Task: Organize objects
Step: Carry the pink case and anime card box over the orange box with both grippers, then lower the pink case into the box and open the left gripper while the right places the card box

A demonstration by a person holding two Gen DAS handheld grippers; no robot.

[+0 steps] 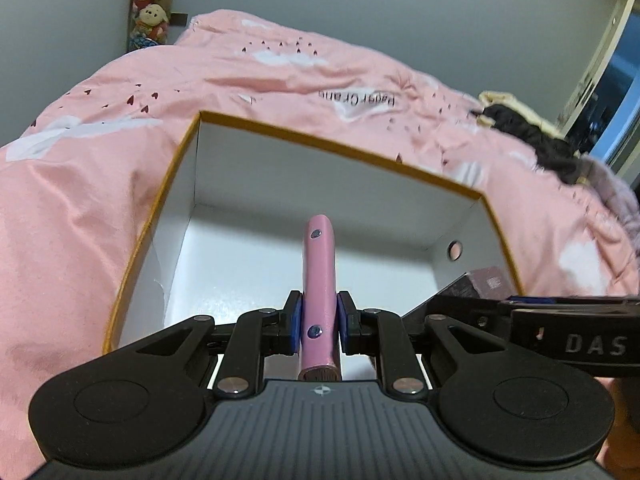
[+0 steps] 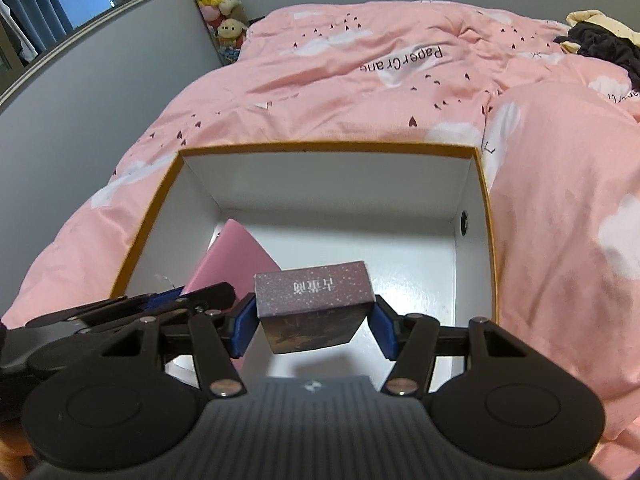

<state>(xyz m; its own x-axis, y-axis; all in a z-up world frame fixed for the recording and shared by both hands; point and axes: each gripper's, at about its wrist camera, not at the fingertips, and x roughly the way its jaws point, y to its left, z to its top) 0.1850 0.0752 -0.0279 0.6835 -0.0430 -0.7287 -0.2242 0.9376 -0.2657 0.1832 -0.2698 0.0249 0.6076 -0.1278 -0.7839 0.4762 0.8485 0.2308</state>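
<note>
An open box with white inside and orange rim (image 1: pixel 336 148) (image 2: pixel 320 146) sits on a pink bed. My left gripper (image 1: pixel 319 318) is shut on a thin pink book-like item (image 1: pixel 319 272), held edge-up over the box's inside; it shows as a pink slab in the right wrist view (image 2: pixel 236 264). My right gripper (image 2: pixel 314 322) is shut on a small purple box with white characters (image 2: pixel 314 290), held over the box's floor. The right gripper and purple box also show at the right of the left wrist view (image 1: pixel 484 284).
The pink quilt (image 1: pixel 260 80) (image 2: pixel 400 80) surrounds the box. Dark and cream clothes (image 1: pixel 532 132) (image 2: pixel 600 40) lie on the bed. Stuffed toys (image 1: pixel 154 0) (image 2: pixel 218 0) stand by the grey wall. A window (image 2: pixel 60 4) is at one side.
</note>
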